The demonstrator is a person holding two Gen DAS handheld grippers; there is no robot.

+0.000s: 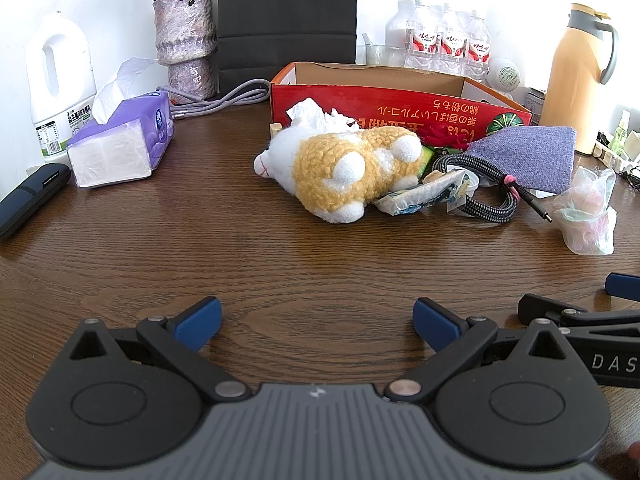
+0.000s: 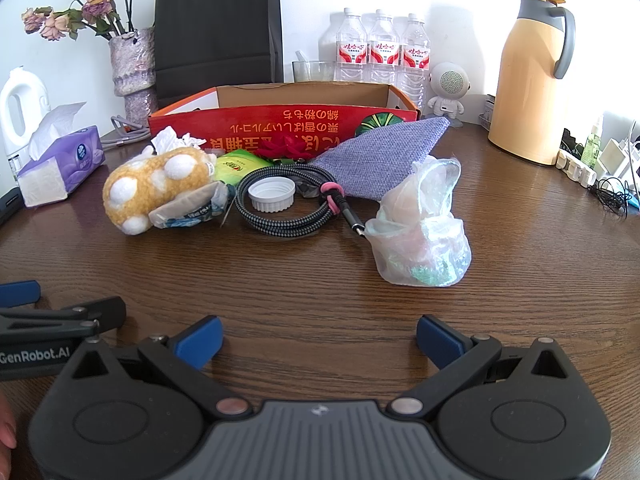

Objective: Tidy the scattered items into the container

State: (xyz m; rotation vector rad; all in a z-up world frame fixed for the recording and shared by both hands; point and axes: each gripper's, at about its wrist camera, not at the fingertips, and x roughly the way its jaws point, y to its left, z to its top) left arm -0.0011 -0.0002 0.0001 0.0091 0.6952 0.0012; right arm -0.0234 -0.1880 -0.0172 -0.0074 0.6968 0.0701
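A red cardboard box (image 1: 384, 110) (image 2: 280, 120) stands open at the back of the wooden table. In front of it lie a yellow-and-white plush sheep (image 1: 344, 168) (image 2: 156, 188), crumpled tissue (image 1: 316, 116), a coiled braided cable (image 1: 492, 184) (image 2: 280, 204), a white bottle cap (image 2: 272, 194), a purple cloth pouch (image 1: 528, 156) (image 2: 384, 156), a red flower (image 2: 284, 148), a green packet (image 2: 236, 166), a crumpled wrapper (image 2: 188, 208) and a clear plastic bag (image 1: 588, 212) (image 2: 420, 232). My left gripper (image 1: 316, 322) and right gripper (image 2: 320, 340) are open and empty, hovering near the table's front.
A purple tissue pack (image 1: 120, 148), white jug (image 1: 60, 80), flower vase (image 1: 186, 44) and dark case (image 1: 28, 196) sit at the left. Water bottles (image 2: 380, 48), a small speaker (image 2: 448, 88) and a yellow thermos (image 2: 532, 76) stand behind and right.
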